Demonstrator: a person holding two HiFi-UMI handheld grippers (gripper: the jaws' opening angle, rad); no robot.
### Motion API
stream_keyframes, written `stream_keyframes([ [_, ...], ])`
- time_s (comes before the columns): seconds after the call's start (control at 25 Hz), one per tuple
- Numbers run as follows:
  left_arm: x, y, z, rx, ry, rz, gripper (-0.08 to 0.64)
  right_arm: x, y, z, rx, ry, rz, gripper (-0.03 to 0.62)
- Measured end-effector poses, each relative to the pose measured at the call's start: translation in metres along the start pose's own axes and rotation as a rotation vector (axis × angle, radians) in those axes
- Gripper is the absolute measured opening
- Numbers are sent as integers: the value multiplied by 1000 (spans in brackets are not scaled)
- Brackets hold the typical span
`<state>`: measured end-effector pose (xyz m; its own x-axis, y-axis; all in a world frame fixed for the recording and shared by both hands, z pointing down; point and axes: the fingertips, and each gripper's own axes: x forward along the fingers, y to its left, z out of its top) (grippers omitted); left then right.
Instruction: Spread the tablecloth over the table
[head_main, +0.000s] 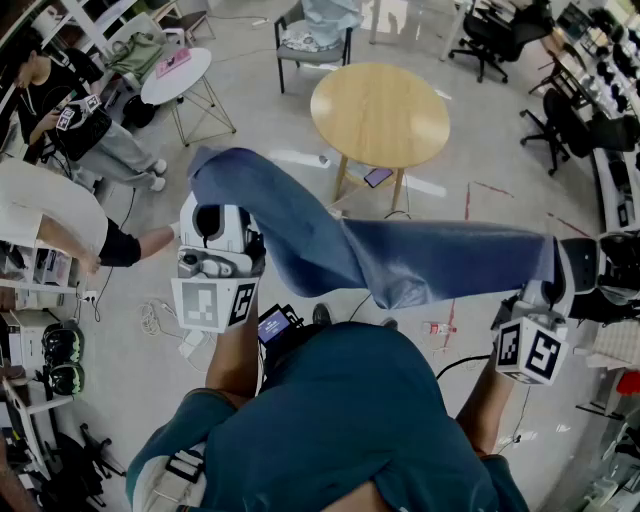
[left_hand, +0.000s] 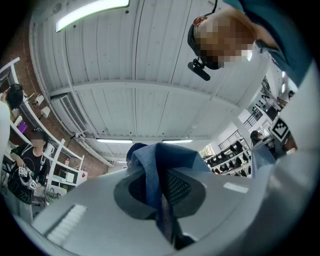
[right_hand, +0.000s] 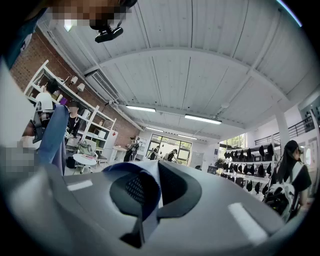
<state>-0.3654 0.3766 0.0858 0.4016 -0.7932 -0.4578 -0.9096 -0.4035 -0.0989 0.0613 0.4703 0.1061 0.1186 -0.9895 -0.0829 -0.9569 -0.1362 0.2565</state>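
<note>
A blue tablecloth (head_main: 400, 262) hangs stretched in the air between my two grippers, well in front of the round wooden table (head_main: 380, 113). My left gripper (head_main: 222, 215) is shut on the cloth's left end, which bunches up above it. In the left gripper view the blue cloth (left_hand: 155, 170) is pinched between the grey jaws. My right gripper (head_main: 575, 268) is shut on the cloth's right end. In the right gripper view a fold of the tablecloth (right_hand: 145, 192) sits clamped between the jaws. The table top is bare.
A small white round table (head_main: 176, 75) and a chair (head_main: 312, 40) stand beyond the wooden table. A person (head_main: 70, 110) sits at the far left. Office chairs (head_main: 495, 40) and desks line the right side. Cables lie on the floor.
</note>
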Motion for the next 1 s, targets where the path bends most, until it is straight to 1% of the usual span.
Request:
stream_keyframes([
  [0.36,4,8,-7,-2,2,3,-2,7,4,-2,-5,6,-7,9],
  [0.52,6,20,-14,-34,-4,-10,-2,12,12,-1,-6,13,-21,9],
  [0.6,7,28,-17,-40,-9,-12,-2,15,16,-1,9,10,-26,9],
  [0.72,8,34,-18,-29,-10,-7,-2,18,17,-1,35,3,-30,9],
  [0.84,9,38,-20,-29,-19,-4,-1,20,15,-2,20,11,-39,9],
  [1.0,15,44,-25,-29,-17,28,-2,29,6,-6,-19,34,-42,9],
])
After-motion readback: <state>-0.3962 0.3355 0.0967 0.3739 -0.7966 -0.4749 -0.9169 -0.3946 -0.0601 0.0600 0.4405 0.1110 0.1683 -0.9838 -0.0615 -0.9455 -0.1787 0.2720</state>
